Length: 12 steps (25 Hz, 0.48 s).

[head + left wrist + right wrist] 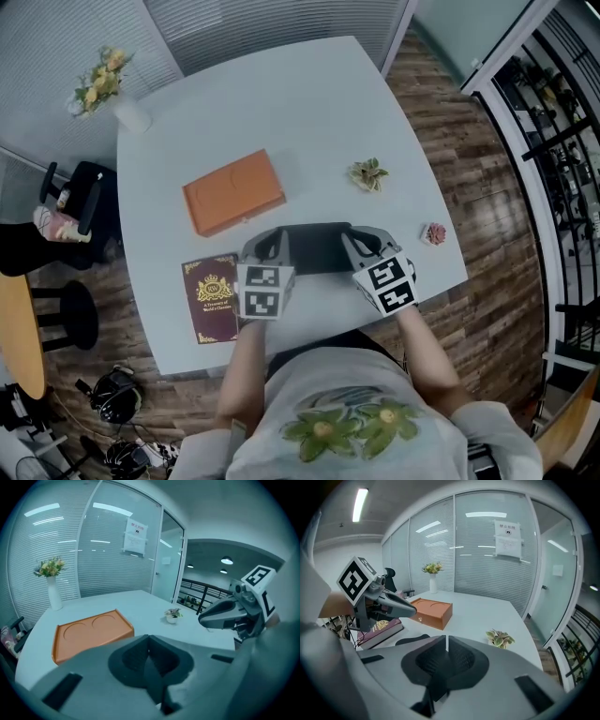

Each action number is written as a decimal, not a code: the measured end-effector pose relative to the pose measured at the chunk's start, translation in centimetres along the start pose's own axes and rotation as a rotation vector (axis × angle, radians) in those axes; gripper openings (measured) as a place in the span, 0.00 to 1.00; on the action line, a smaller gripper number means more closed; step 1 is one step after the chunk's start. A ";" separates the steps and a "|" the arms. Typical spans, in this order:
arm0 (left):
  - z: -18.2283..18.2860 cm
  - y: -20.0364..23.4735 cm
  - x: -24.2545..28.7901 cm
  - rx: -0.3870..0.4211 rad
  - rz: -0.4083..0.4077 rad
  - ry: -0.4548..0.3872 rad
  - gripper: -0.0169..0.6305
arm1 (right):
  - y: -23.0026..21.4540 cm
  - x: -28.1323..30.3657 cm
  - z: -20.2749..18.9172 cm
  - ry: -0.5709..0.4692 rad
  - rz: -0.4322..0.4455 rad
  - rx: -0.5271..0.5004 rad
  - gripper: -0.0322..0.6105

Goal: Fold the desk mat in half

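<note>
The desk mat (317,247) was held above the table (309,103) near its front edge. The left gripper (266,247) and right gripper (362,246) were each clamped on a near corner. The mat was judged thin, light and limp (a sag between the grips is likely), so the corner holds suit it.

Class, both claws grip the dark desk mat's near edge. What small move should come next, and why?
The left claw and right claw are shut on the desk mat, raised between them; probably carry both forward together toward the orange box, laying the gripped edge over the far one.
</note>
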<state>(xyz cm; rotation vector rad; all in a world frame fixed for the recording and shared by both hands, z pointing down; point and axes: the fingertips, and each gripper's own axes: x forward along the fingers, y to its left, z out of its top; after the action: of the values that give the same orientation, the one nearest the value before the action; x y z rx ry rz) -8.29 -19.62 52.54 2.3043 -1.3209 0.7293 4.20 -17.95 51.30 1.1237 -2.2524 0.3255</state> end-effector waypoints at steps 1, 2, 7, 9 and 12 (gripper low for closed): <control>0.3 -0.3 -0.4 -0.002 -0.001 -0.014 0.04 | 0.2 -0.4 0.2 -0.008 -0.002 0.003 0.10; 0.6 -0.7 -0.7 -0.005 -0.001 -0.027 0.03 | 0.4 -0.8 0.4 -0.016 -0.005 0.006 0.09; 1.1 -2.8 -2.4 -0.014 -0.016 -0.057 0.03 | 2.0 -2.3 1.1 -0.046 0.011 0.024 0.08; 0.9 -3.7 -2.8 -0.014 -0.025 -0.052 0.03 | 2.8 -2.9 1.1 -0.051 0.027 0.030 0.08; 0.5 -4.9 -3.6 -0.013 -0.035 -0.048 0.03 | 3.8 -3.9 1.0 -0.062 0.039 0.031 0.08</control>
<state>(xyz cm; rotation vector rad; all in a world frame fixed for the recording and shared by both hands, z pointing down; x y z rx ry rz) -5.39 -15.12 49.63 2.3420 -1.2984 0.6556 2.56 -13.57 48.29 1.1203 -2.3333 0.3469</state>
